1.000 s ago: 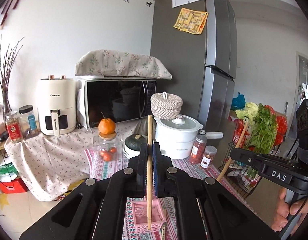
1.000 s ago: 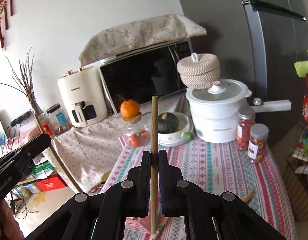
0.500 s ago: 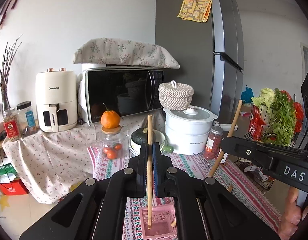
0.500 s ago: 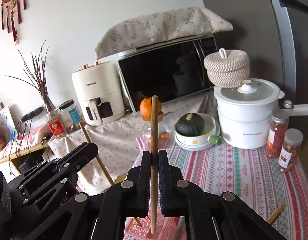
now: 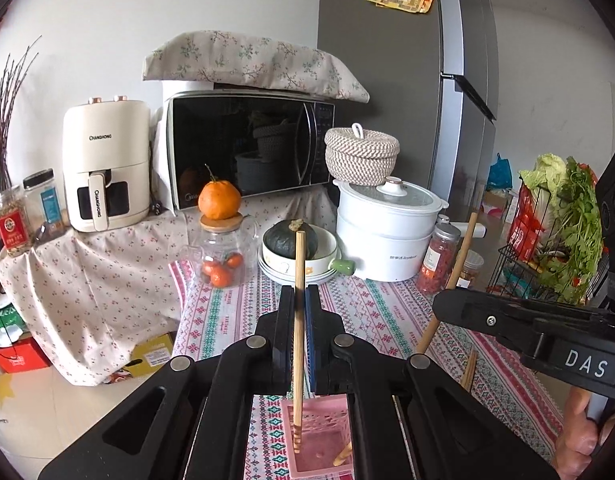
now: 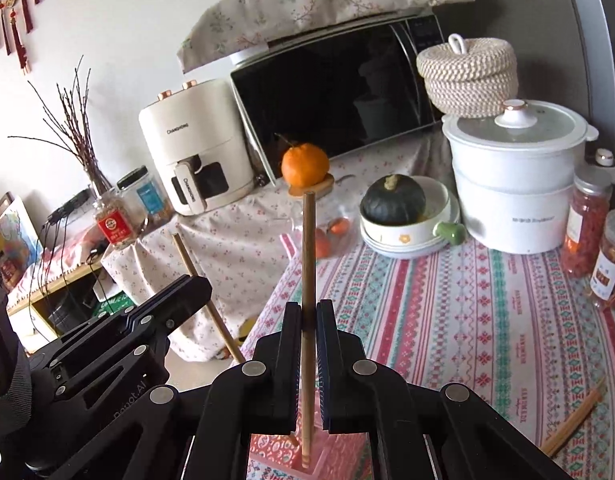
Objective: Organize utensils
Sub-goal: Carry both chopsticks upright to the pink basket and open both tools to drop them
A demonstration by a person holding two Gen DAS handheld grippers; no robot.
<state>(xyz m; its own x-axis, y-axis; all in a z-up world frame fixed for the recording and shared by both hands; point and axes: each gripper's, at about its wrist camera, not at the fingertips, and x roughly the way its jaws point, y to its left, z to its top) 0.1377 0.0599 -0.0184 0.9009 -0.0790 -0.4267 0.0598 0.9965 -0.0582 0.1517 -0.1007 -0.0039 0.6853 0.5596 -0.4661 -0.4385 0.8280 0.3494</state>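
A: What is each claw doing?

B: The left claw [image 5: 299, 308] is clamping narrow on a pale chopstick [image 5: 298, 320] that is standing upright, its lower tip hanging inside the mouth of the pink holder [image 5: 321, 440] on the worktop [image 5: 379, 312]. The right claw [image 6: 307, 320] is pinching a darker chopstick [image 6: 308, 280] the same way, its tip reaching into the same holder [image 6: 275, 446].

A: So both sticks are heading for one small opening?

B: It looks so. In the left view the right claw's chopstick [image 5: 451, 280] is leaning in from the side, so the two tools are crowding each other above the holder.

A: What could go wrong?

B: I judge the claws could be knocking together, tilting a stick so that its tip is catching the holder's rim. The holder looks light, so a sideways push may be tipping or sliding it. A stick let go while leaning could be falling out over the rim.

A: Anything left lying about?

B: Loose chopsticks [image 6: 575, 420] are lying on the striped cloth to the right, well apart from the holder, so more are waiting.
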